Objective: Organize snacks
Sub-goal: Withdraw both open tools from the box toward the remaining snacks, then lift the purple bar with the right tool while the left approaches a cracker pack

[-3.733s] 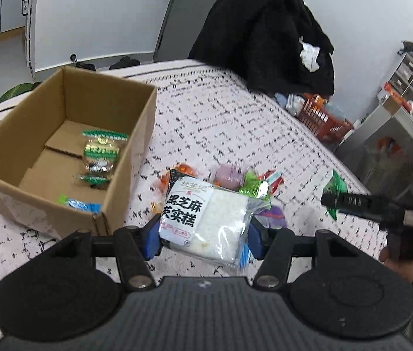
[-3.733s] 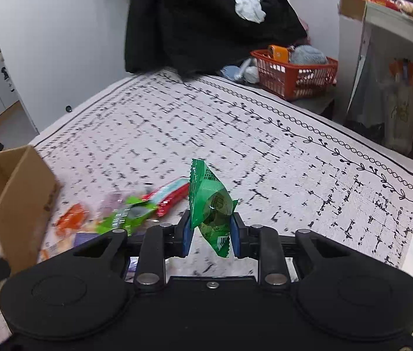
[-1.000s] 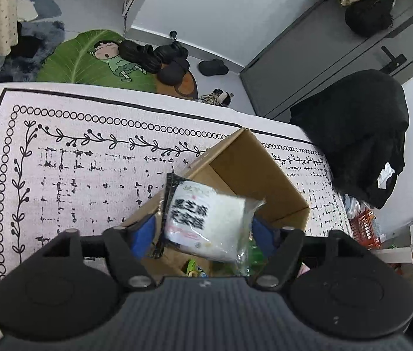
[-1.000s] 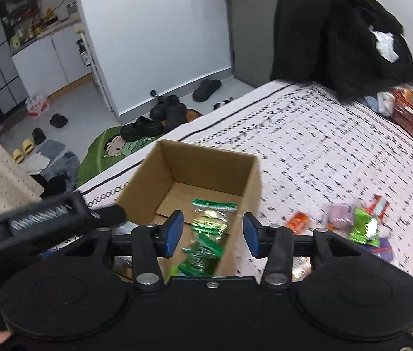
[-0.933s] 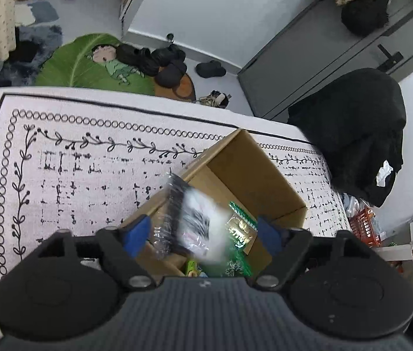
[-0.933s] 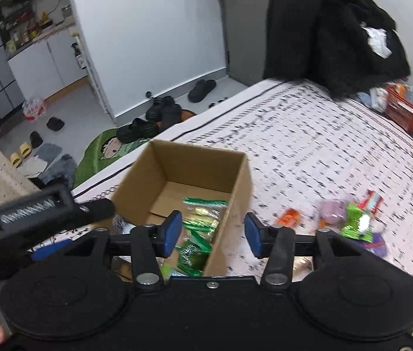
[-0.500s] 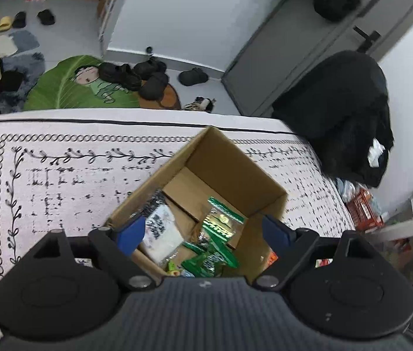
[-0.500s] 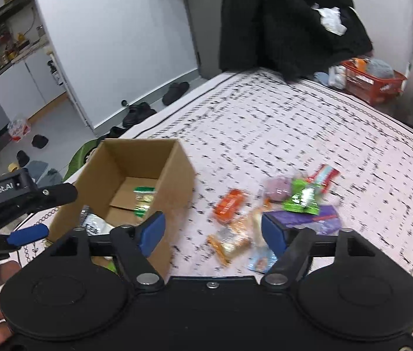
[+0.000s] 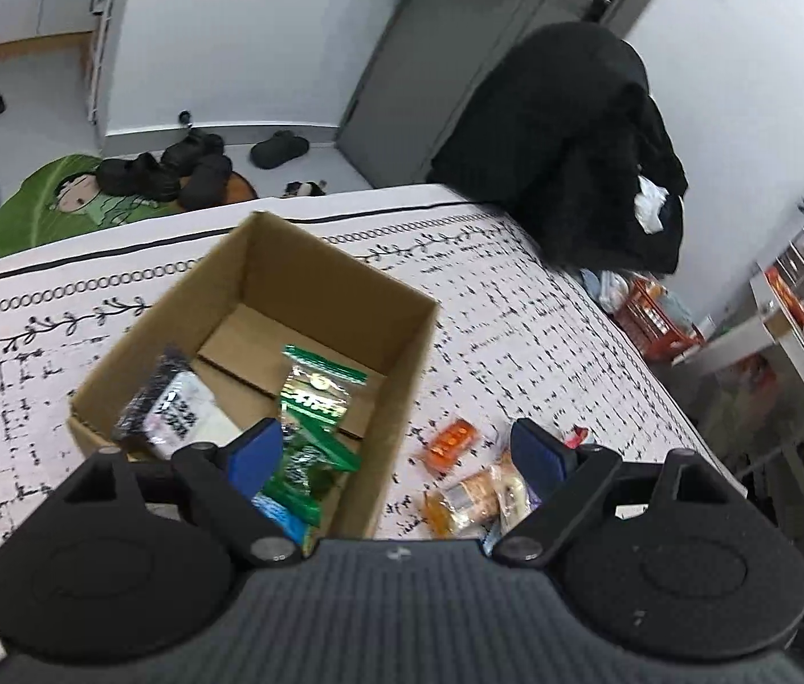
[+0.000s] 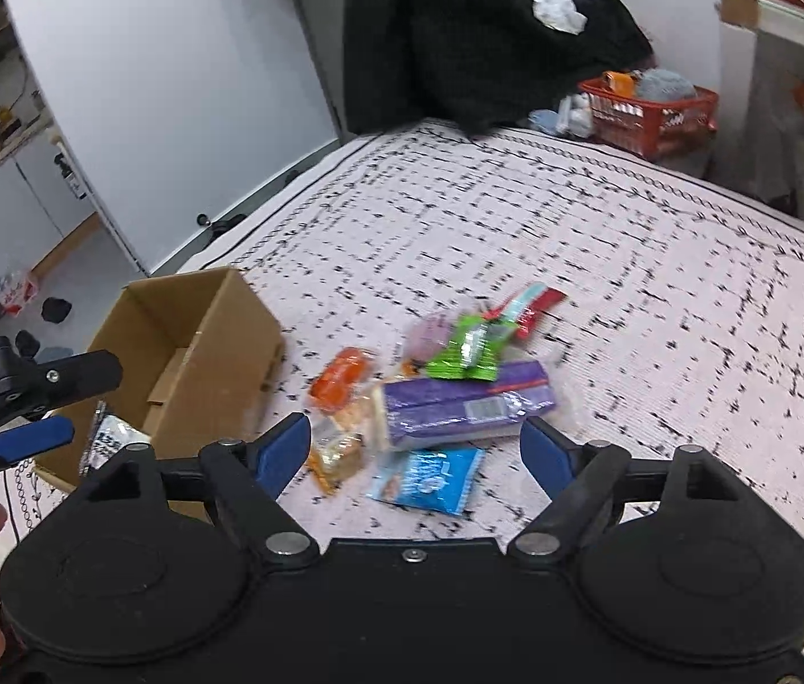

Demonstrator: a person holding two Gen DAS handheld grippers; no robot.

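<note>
We held both the left gripper [image 9: 393, 450] and right gripper [image 10: 416, 450] with jaws wide and empty, the right's framing the purple packet [image 10: 467, 404] to grab next for the cardboard box [image 9: 265, 285].

At centre left of the left wrist view, the cardboard box [image 9: 402, 353] was plain brown, on a white cloth [image 9: 544, 342] with black dashes. In the right wrist view's centre lay a purple packet [image 10: 458, 404], a green packet [image 10: 464, 350] and an orange one [image 10: 342, 379].
</note>
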